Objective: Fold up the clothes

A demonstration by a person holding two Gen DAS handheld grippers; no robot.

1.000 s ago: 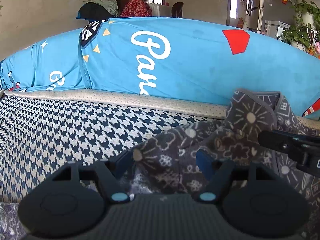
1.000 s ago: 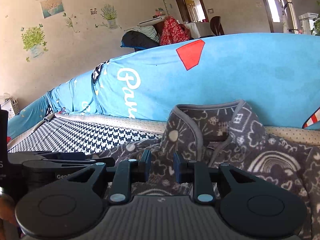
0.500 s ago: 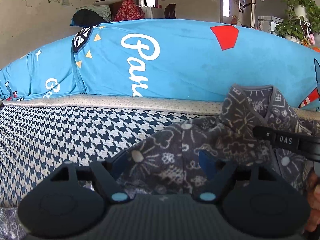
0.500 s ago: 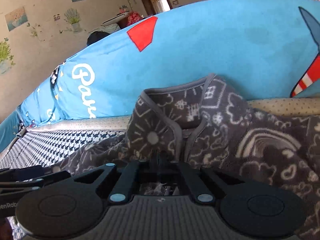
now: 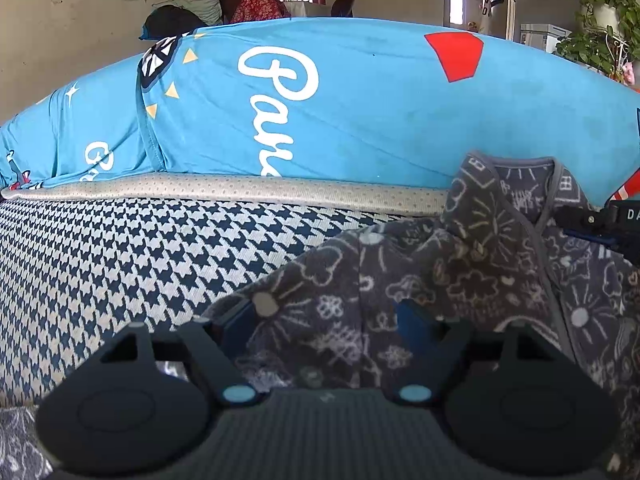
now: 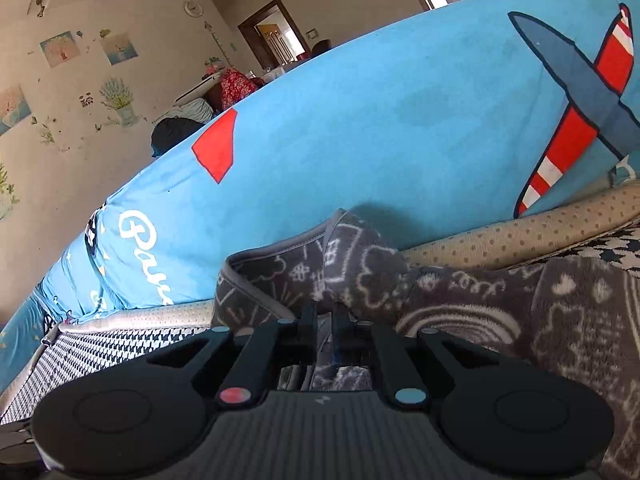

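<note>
A dark grey fleece garment (image 5: 460, 280) with white doodle print lies crumpled on the houndstooth seat, its grey-trimmed collar (image 5: 516, 168) propped against the blue cushion. In the left wrist view my left gripper (image 5: 324, 320) stands wide, its blue-padded fingers either side of a fold of the garment's left part without squeezing it. In the right wrist view my right gripper (image 6: 323, 320) is shut on the garment (image 6: 460, 292) just below the collar (image 6: 280, 248), with fabric pinched between the narrow pads. The right gripper's tip (image 5: 600, 220) also shows at the right edge of the left view.
A long blue cushion (image 5: 360, 112) with white lettering and a red patch runs behind the garment. The houndstooth seat (image 5: 120, 260) stretches bare to the left, edged by a beige dotted band (image 5: 240, 188). Potted plants (image 5: 600, 40) stand at the far right.
My right gripper closed onto the garment below the collar, then slid right and rolled, tilting its view. The left gripper barely moved, its fingers spreading slightly around the fold.
</note>
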